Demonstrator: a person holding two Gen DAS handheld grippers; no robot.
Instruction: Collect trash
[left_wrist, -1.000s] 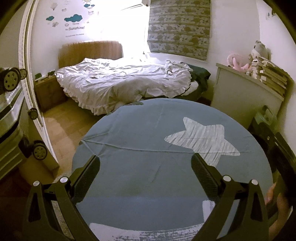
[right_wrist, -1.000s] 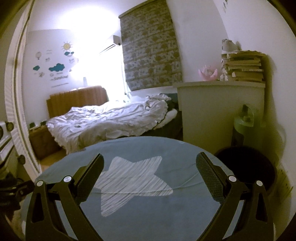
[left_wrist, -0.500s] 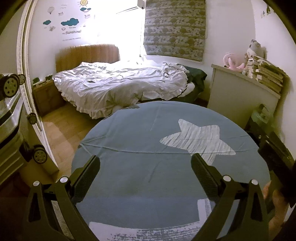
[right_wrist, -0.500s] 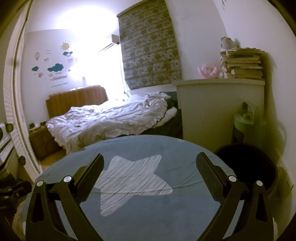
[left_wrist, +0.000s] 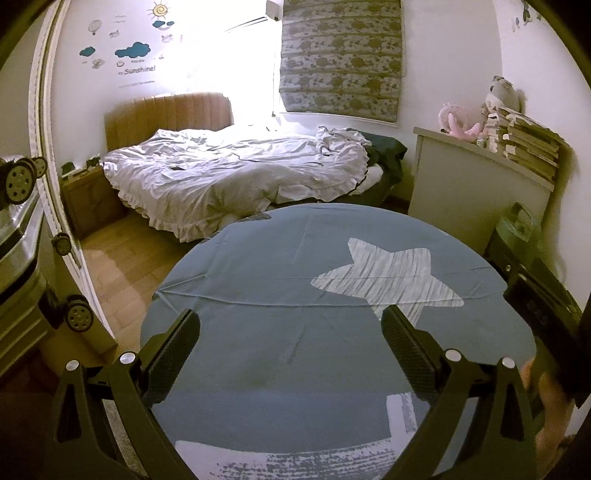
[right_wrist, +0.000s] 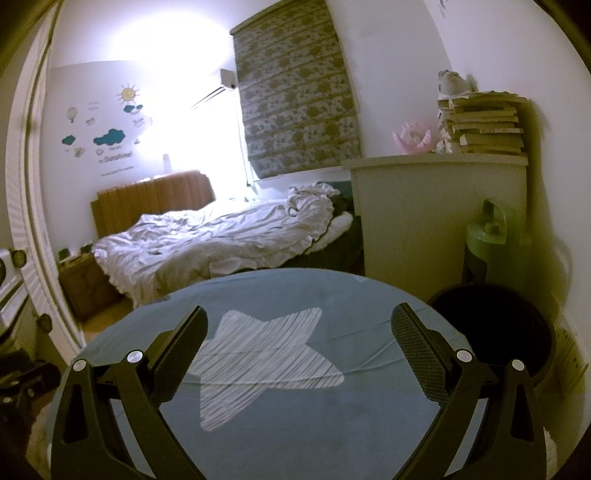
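Both grippers hang over a round worktop (left_wrist: 258, 295) covered in a blue cloth with a pale striped star (left_wrist: 388, 277) printed on it. The left gripper (left_wrist: 290, 332) has its jaws spread wide with nothing between them, above the near half of the cloth. The right gripper (right_wrist: 299, 336) is likewise wide open and holds nothing, its left finger over the star's edge. No loose trash can be made out on the cloth in either view. A dark round bin (right_wrist: 495, 325) stands on the floor just beside the worktop's right edge, with a green canister (right_wrist: 495, 243) behind it against a pale cabinet (right_wrist: 424, 206). A stack of books (right_wrist: 484, 125) and a pink toy (right_wrist: 412, 138) sit on the cabinet's top. Beyond the far edge is an unmade bed (left_wrist: 229, 173) with white bedding.
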